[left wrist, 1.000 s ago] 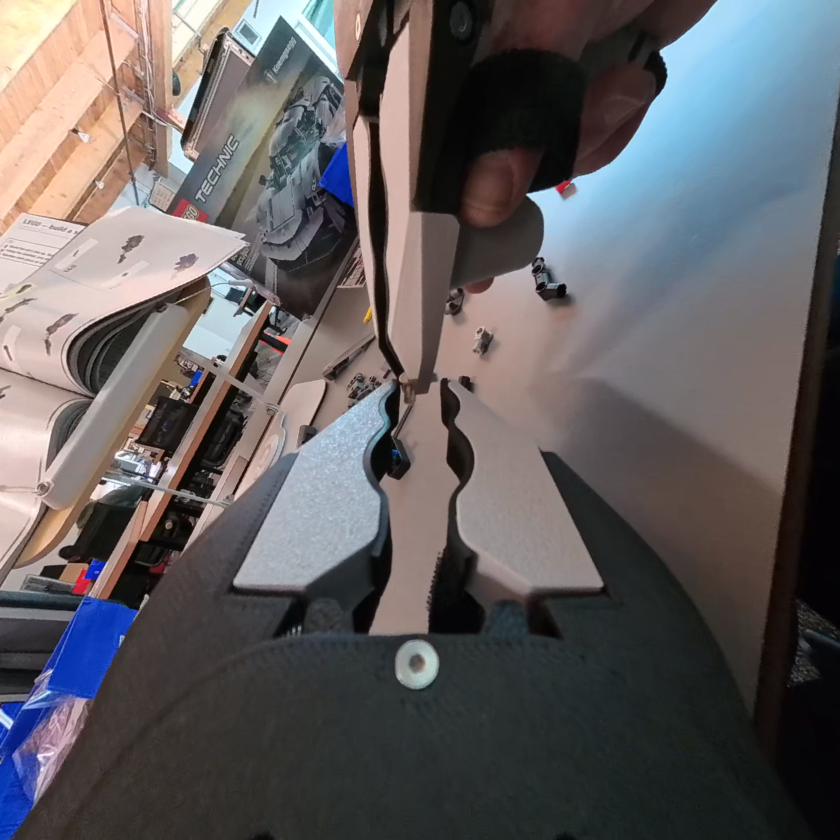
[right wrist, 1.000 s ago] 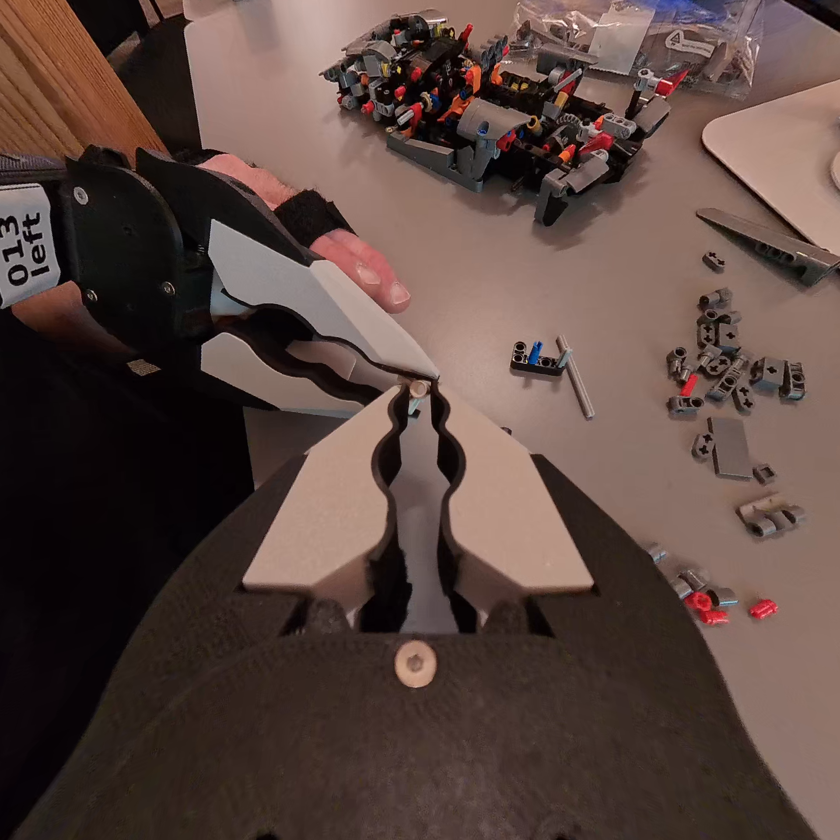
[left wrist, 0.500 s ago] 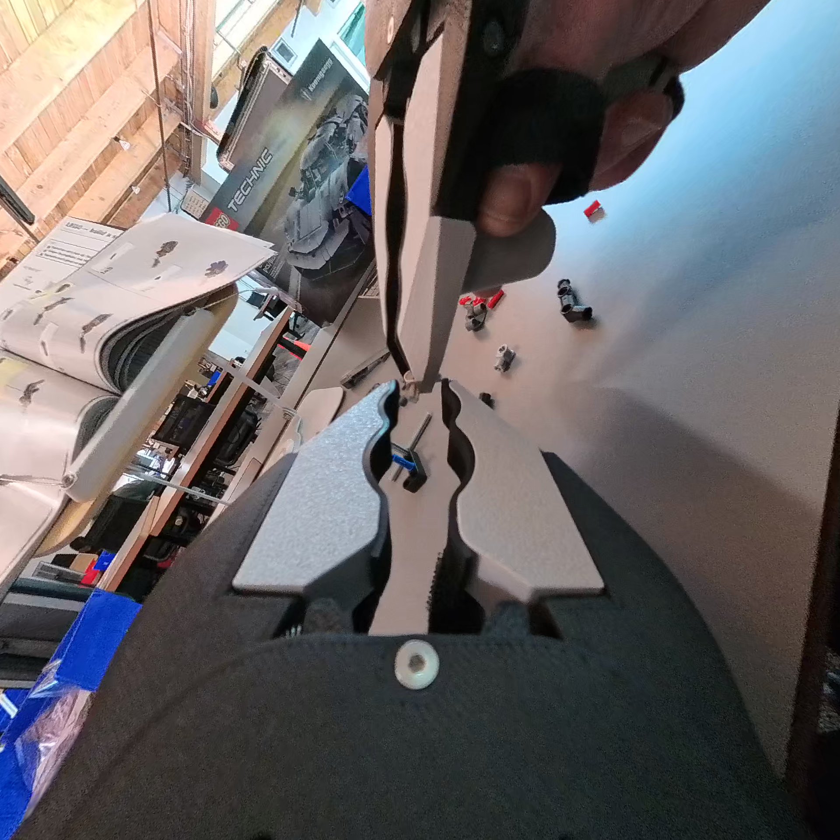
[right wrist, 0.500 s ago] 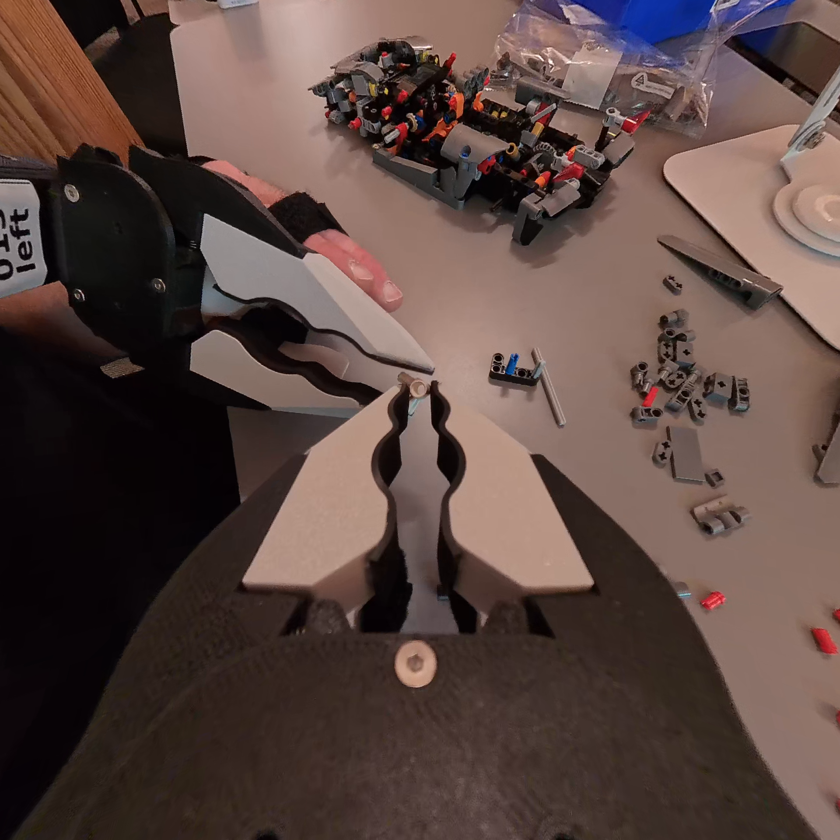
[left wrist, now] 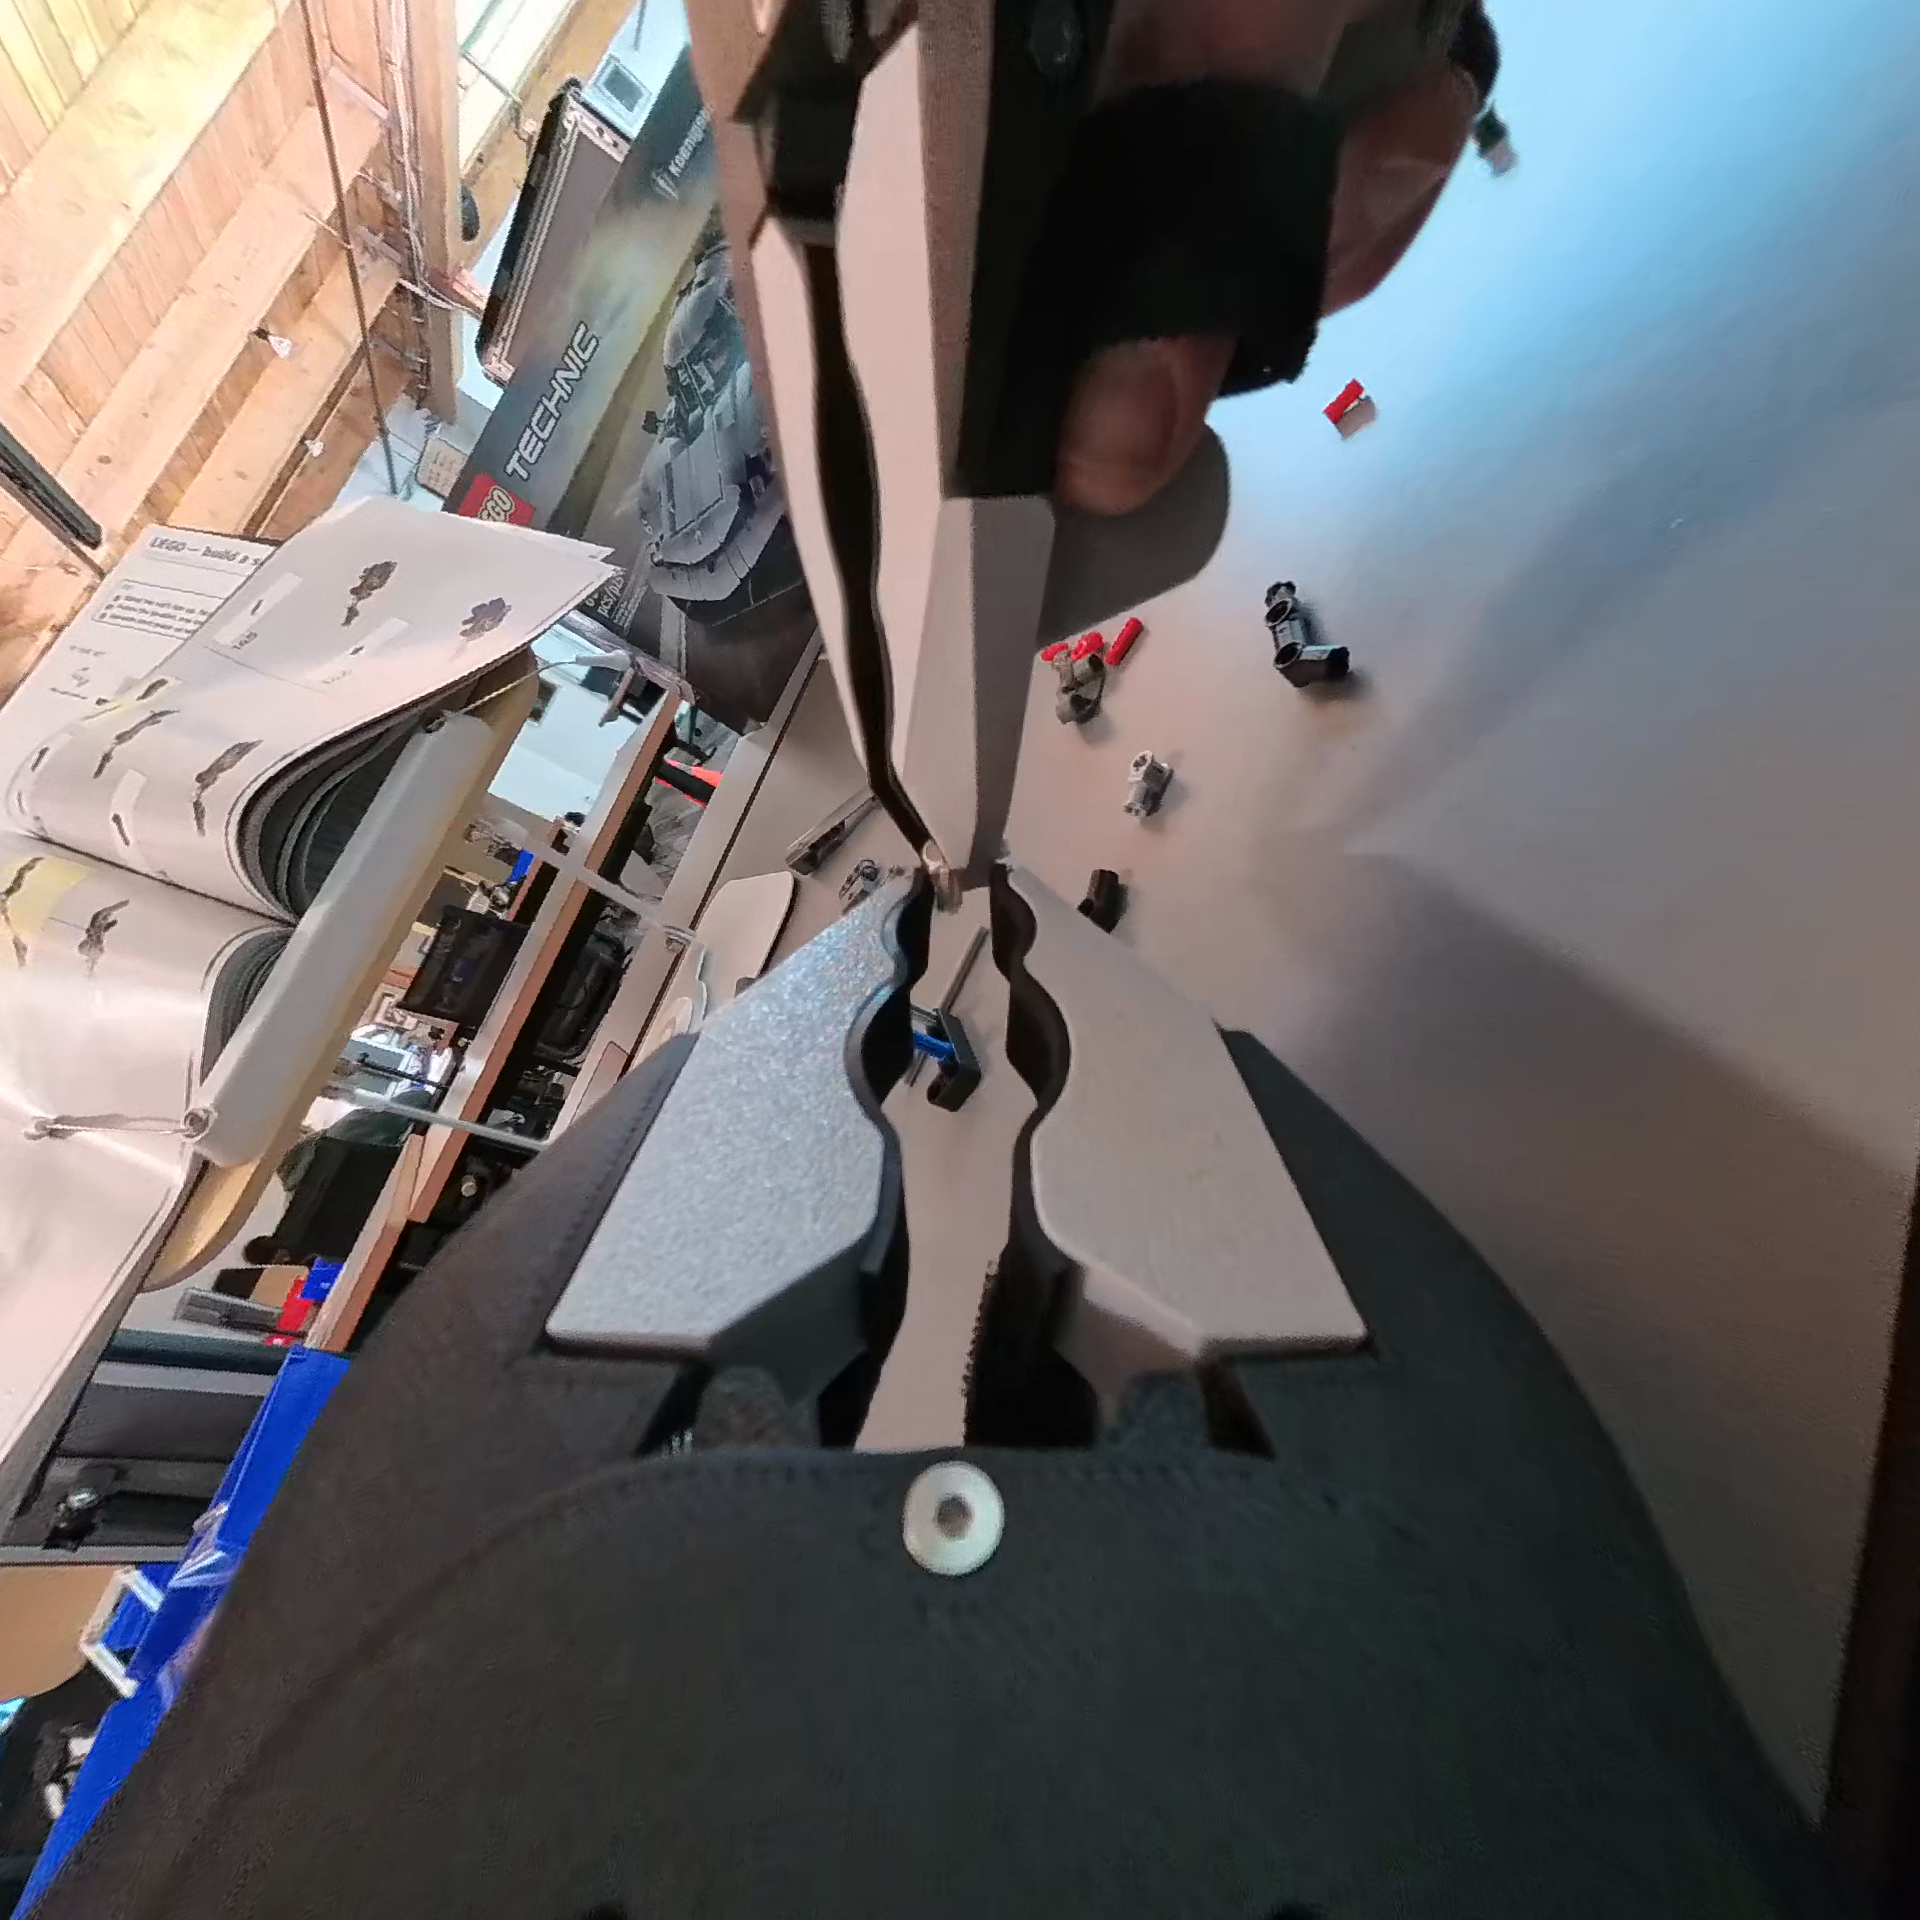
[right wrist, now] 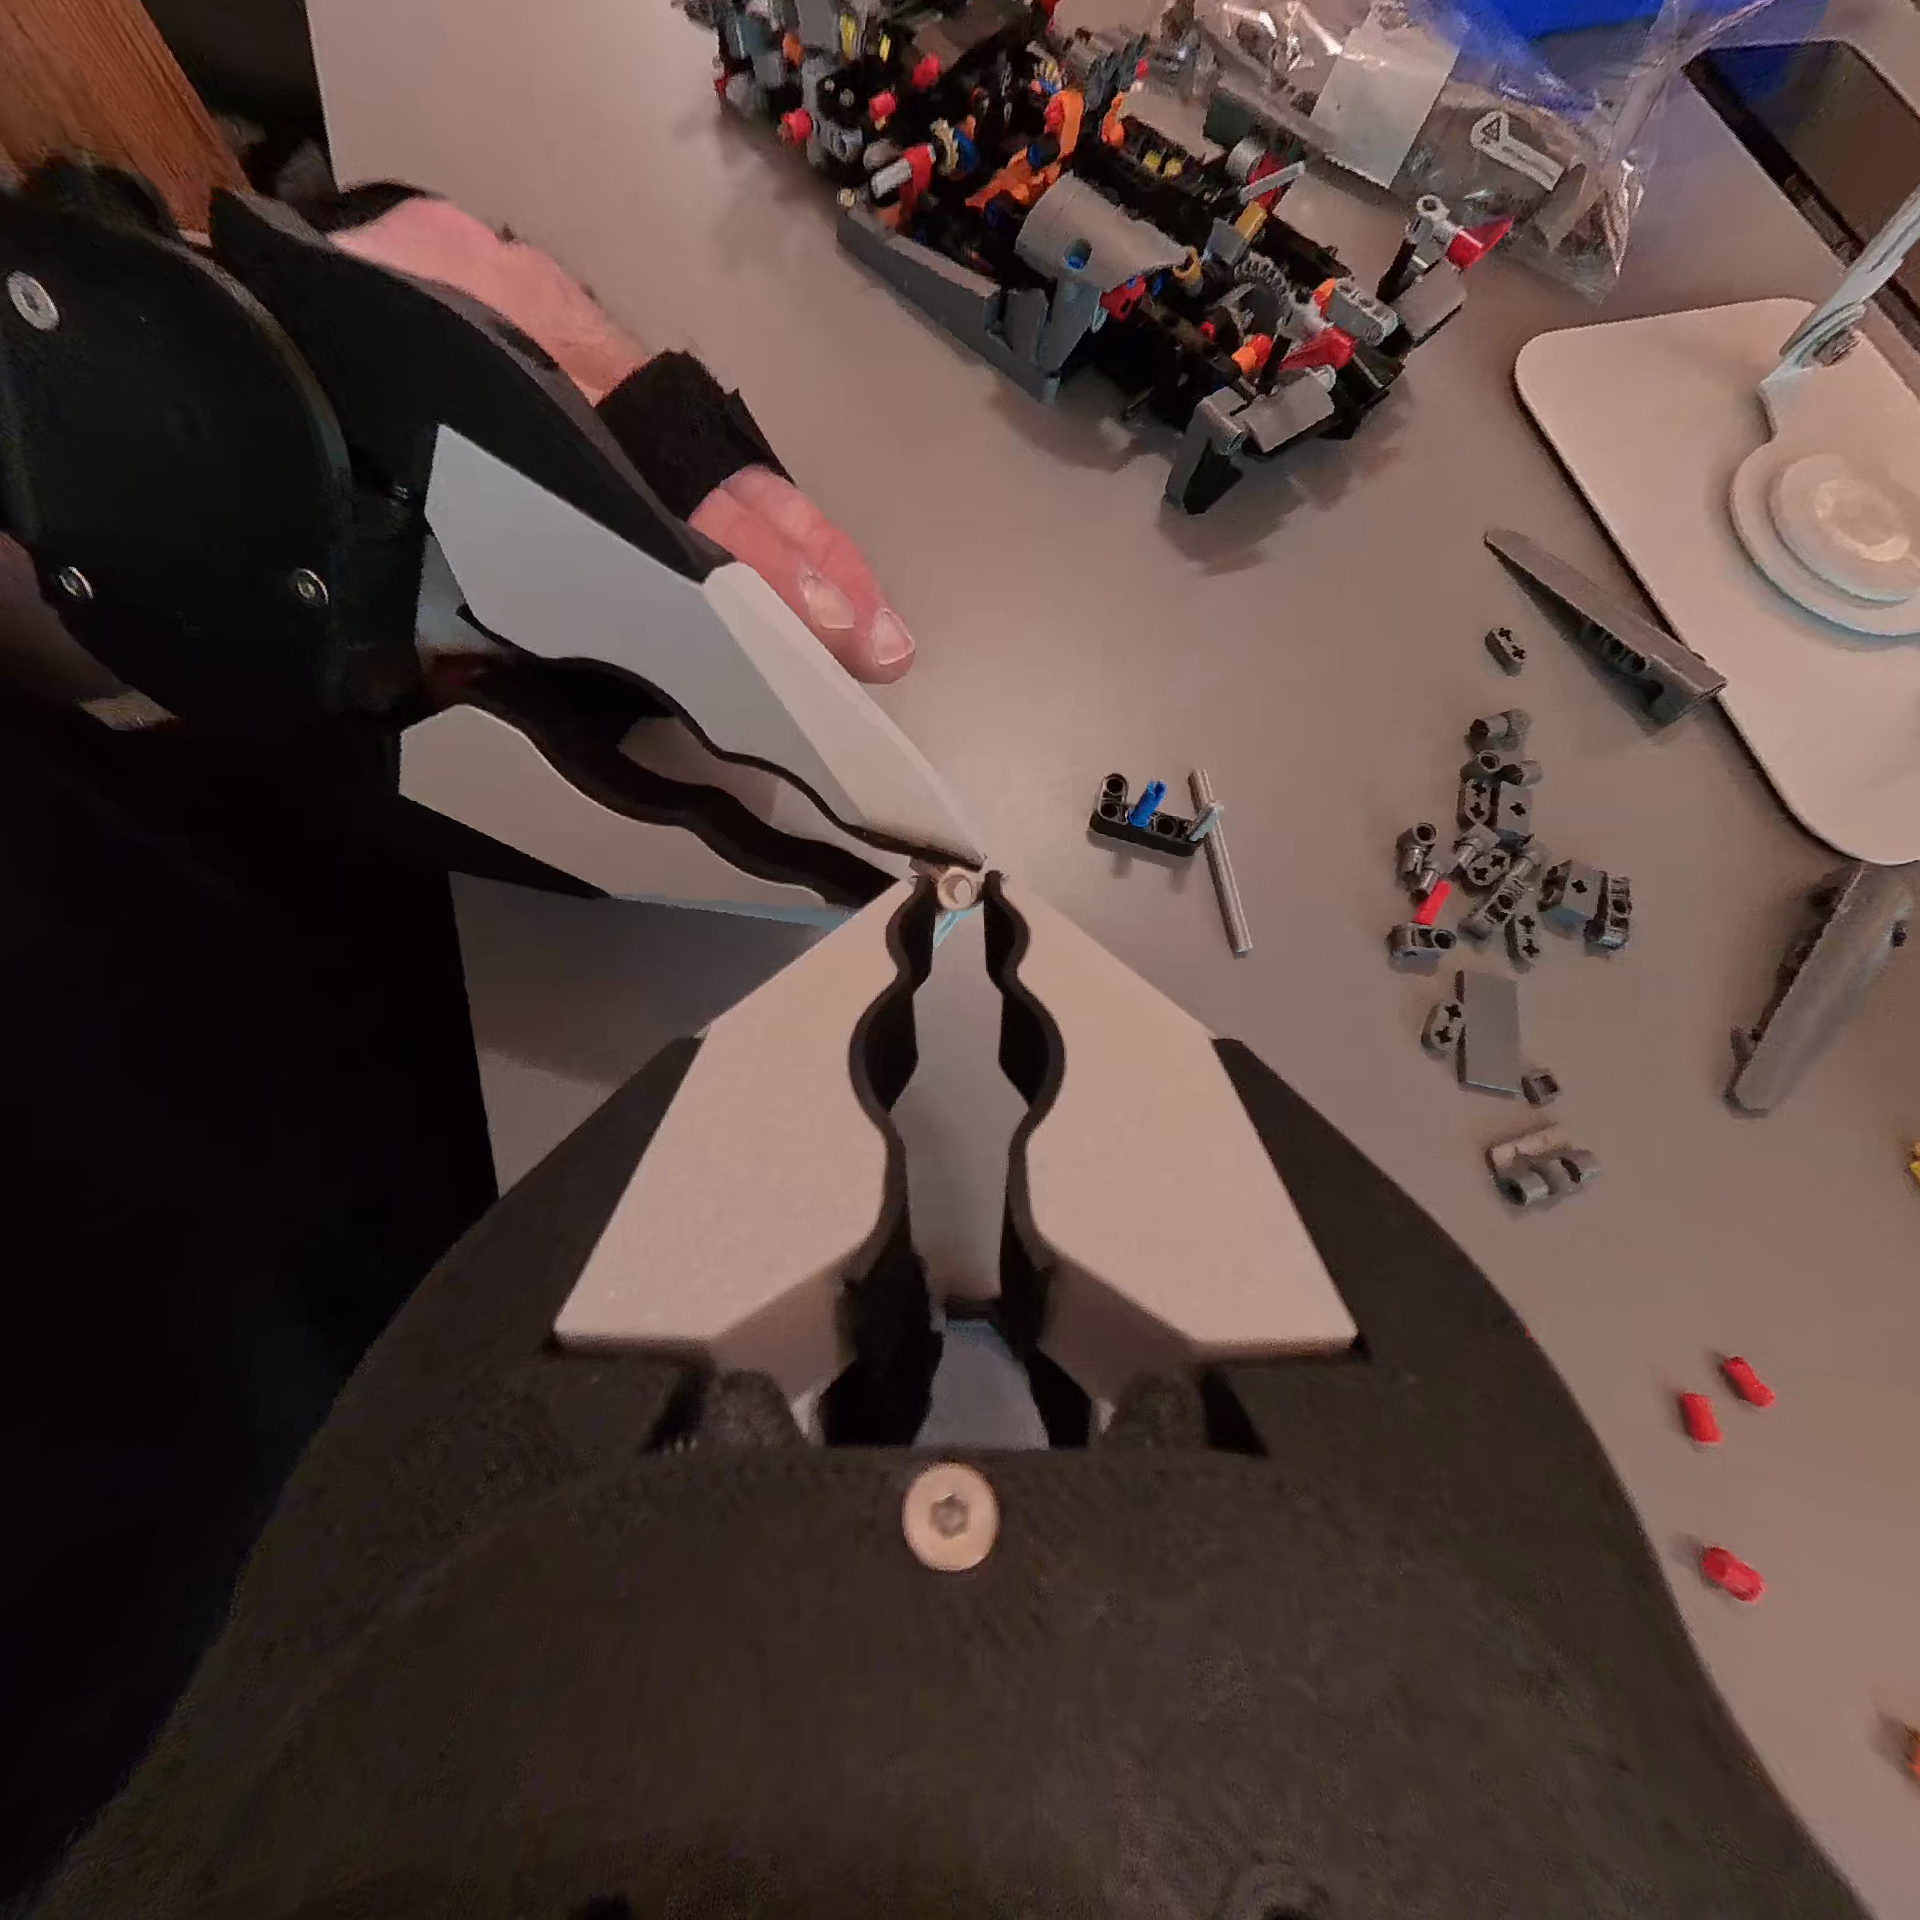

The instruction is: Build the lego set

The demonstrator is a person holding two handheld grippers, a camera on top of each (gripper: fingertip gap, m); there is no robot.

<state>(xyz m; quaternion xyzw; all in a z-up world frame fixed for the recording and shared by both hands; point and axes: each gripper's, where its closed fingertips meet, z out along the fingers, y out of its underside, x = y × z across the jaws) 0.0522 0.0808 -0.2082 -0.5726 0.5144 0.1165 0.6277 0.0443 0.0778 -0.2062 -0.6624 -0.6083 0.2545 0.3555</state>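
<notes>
the right tongs (right wrist: 954, 891) are nearly together, their two tips clamped on a small tan peg (right wrist: 954, 889) with a round hole in its end, held in the air above the grey table (right wrist: 1039, 644). the left tongs (left wrist: 958, 883) come in from the side at a right angle, and their tips meet the same tan peg; they are narrowed to a thin gap, but whether both of their pads press on the peg cannot be told. in the left wrist view the peg sits against the left tip while the other tip stands slightly off it. on the table just beyond lie a black beam (right wrist: 1141, 826) with a blue pin (right wrist: 1146, 802) stuck in it and a grey axle (right wrist: 1218, 860) beside it. farther right is a cluster of grey connectors (right wrist: 1507, 862).
</notes>
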